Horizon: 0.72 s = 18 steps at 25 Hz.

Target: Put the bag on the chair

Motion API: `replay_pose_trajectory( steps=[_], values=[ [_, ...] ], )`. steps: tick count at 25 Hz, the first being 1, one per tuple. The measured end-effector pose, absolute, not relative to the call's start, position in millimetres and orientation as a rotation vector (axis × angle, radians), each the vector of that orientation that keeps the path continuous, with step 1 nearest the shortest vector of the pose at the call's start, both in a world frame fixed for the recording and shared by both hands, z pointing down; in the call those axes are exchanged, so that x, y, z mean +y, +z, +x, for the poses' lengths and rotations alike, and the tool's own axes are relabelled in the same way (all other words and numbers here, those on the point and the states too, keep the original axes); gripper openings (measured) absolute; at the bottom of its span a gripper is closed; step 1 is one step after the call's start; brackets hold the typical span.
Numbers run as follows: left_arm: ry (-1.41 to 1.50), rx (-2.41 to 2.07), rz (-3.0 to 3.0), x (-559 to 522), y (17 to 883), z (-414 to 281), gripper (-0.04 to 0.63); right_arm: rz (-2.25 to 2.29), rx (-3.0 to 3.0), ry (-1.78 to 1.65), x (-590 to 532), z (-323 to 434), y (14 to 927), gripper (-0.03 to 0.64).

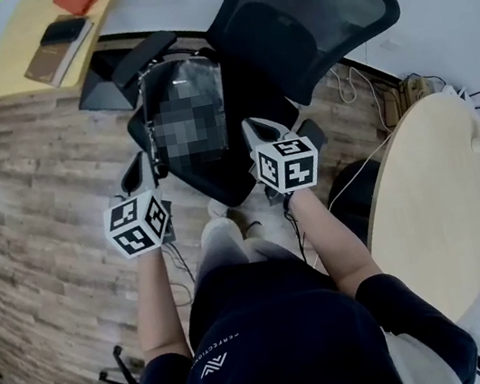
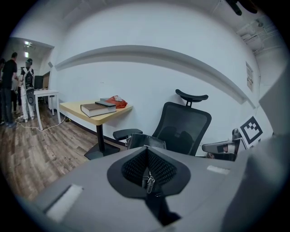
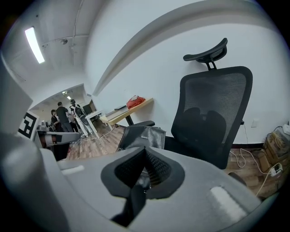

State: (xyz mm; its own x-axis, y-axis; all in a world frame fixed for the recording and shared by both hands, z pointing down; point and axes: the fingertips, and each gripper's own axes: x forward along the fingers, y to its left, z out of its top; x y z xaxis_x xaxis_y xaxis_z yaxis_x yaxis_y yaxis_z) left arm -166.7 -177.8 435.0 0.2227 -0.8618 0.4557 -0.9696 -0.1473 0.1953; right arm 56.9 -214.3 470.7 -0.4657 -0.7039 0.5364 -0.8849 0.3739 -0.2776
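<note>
Tongs nearest: left gripper [image 1: 147, 163] and right gripper [image 1: 256, 128] each pinch a black strap [image 2: 156, 207] of the bag [image 1: 197, 73], which sits ahead on the chair [image 1: 310, 18]. Book-laden desk [image 1: 9, 57] and open wood floor [image 1: 47, 193] lie left; round table [image 1: 436, 207] crowds right.

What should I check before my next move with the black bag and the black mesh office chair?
1. Left tool shut on the bag's buckled black strap: ok.
2. Right tool shut on the other black strap: ok.
3. Black leather-look bag over the black mesh office chair's seat: ok.
4. Visible part of the seat free of other things: ok.
5. Bag's weight resting on the seat: cannot tell.
</note>
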Motion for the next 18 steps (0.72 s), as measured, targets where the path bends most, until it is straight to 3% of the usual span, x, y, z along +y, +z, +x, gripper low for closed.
replay_pose_trajectory(
  steps=[18],
  values=[
    [0.328, -1.676, 2.044, -178.9, 438.7, -170.5, 0.015, 1.389, -2.291, 0.790, -214.4, 59.2, 473.7, 0.002]
  ],
)
